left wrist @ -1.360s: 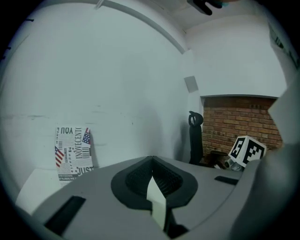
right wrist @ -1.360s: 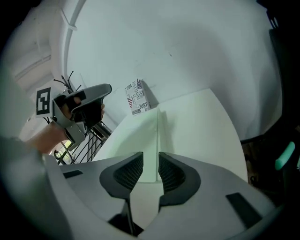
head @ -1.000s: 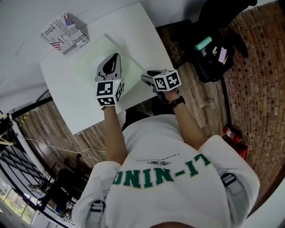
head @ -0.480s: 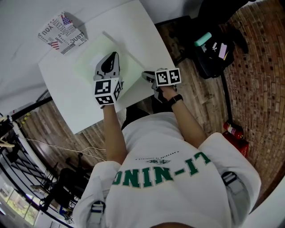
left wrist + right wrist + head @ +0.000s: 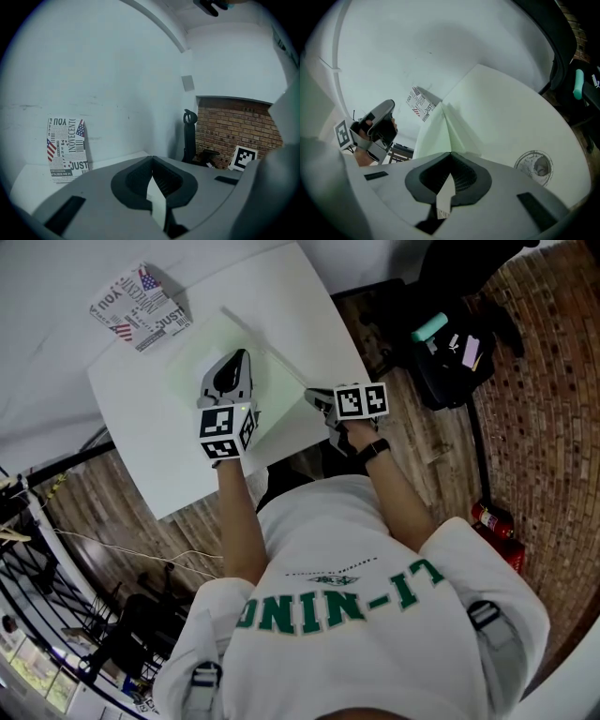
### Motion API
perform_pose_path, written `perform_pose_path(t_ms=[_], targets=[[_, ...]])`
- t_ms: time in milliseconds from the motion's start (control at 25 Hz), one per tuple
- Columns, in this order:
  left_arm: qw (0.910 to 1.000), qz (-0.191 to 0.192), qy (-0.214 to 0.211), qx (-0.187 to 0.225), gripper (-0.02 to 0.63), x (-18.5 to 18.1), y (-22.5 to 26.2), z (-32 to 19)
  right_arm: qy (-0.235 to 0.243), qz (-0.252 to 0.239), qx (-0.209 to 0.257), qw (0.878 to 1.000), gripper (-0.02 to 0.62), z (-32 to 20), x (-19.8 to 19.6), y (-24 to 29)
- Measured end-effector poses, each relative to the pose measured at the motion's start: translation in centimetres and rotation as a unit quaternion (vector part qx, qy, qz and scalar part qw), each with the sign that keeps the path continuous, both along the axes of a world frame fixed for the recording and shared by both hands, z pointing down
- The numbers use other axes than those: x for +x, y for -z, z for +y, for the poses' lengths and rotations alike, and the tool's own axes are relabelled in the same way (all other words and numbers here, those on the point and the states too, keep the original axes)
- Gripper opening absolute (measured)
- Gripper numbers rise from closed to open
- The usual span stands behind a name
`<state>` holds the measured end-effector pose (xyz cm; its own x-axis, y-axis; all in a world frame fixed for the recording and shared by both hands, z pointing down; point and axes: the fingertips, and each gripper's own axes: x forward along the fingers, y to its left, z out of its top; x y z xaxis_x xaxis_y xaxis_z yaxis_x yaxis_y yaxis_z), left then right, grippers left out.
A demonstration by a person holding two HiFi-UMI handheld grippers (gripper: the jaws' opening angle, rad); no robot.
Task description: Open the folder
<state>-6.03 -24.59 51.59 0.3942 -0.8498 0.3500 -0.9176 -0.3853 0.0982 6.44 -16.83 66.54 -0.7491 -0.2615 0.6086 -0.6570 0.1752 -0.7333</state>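
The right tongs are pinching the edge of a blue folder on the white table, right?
Not blue: the folder is pale green, as the right gripper view shows. The right tongs do pinch its edge on the white table.

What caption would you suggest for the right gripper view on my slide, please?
Right gripper shut on the edge of the pale green folder, its cover tenting up from the white table.

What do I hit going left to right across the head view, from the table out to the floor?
Printed box → left gripper → right gripper → black bag. Folder left out: it overlaps the left gripper.
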Motion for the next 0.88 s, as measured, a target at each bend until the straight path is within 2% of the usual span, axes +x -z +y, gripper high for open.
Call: perform_pose_path(t_ms=[440,880], targets=[[0.9990,-0.005,0.037,0.027,0.014,-3.3,2.5,1.5,0.045,-0.020,0.061,0.997,0.014,0.5,-1.7,4.9],[0.9960,-0.010,0.079,0.042,0.014,-6.0,4.0,3.2,0.068,-0.068,0.085,0.992,0.012,1.3,-3.5,8.4]])
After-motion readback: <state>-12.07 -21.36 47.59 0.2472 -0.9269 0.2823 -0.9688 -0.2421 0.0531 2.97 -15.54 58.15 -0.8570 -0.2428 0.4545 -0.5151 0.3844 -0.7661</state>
